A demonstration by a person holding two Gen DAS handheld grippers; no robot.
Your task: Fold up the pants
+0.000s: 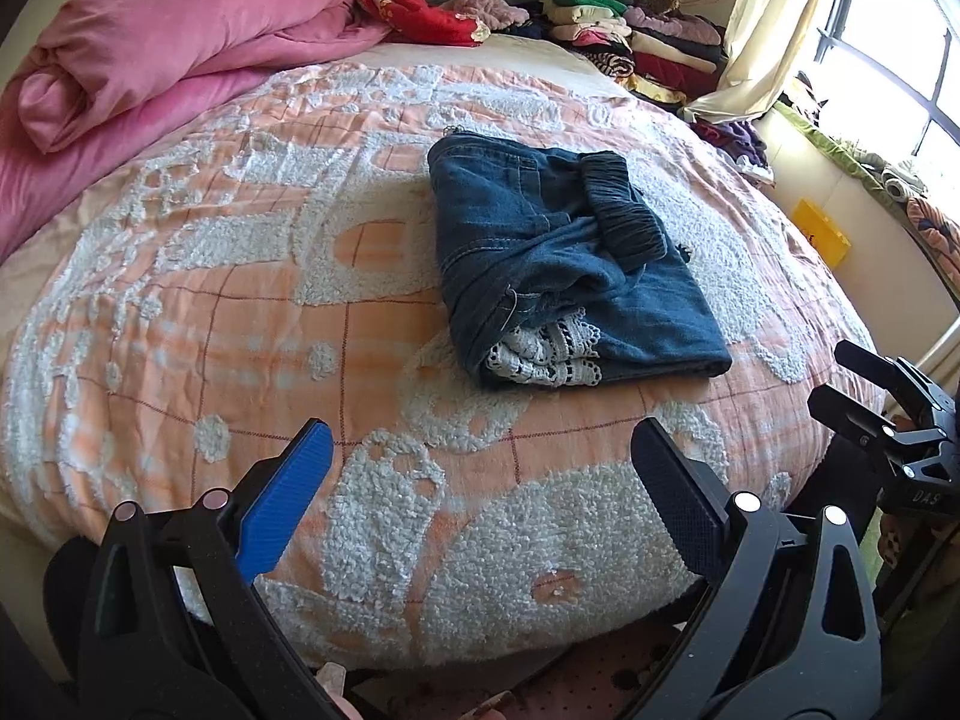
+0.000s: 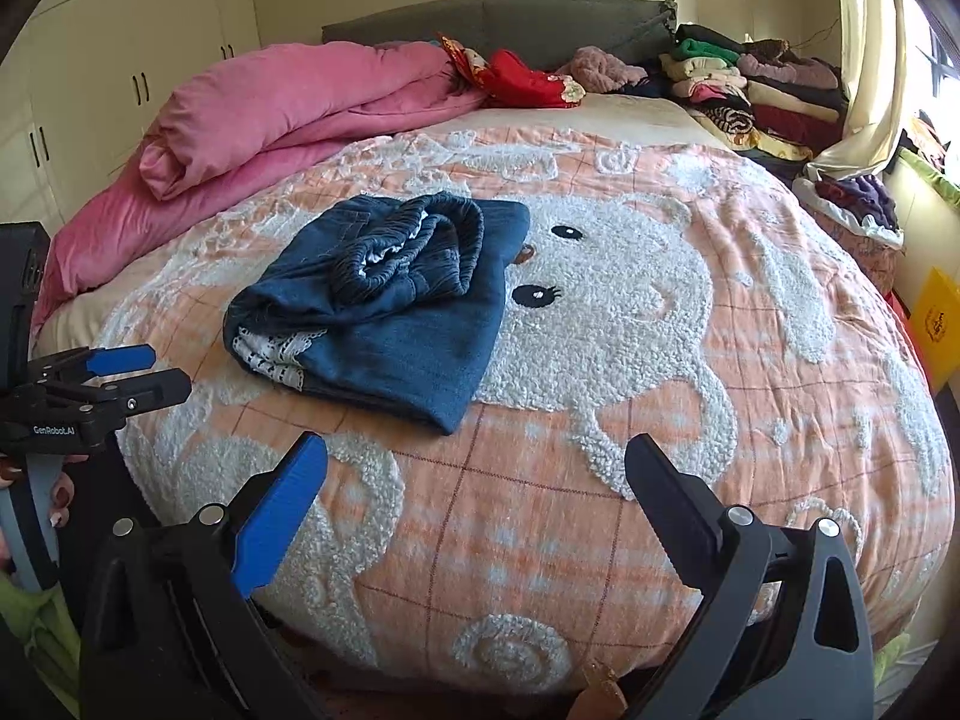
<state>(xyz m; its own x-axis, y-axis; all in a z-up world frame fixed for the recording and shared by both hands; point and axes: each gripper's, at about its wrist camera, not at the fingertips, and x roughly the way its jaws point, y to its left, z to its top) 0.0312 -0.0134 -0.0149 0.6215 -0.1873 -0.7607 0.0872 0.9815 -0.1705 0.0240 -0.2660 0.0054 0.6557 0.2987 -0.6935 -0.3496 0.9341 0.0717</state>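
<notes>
Pink quilt (image 2: 288,102) lies bunched along the left side of a bed, beside a peach-and-white tufted bedspread (image 2: 600,528) with a cartoon animal face. Folded blue denim pants (image 2: 390,324) rest on that bedspread, left of the animal's eyes, elastic waistband rolled on top and white lace trim showing at the near edge. Nearer the foot of the bed, the left gripper (image 1: 480,480) hovers over the cover with its jaws spread wide and nothing between them, well short of the pants. To its right, the right gripper (image 2: 477,489) is likewise fully spread and empty, apart from the garment. Stacked folded clothes (image 2: 756,90) fill the far right corner beside a cream curtain (image 2: 870,60).
</notes>
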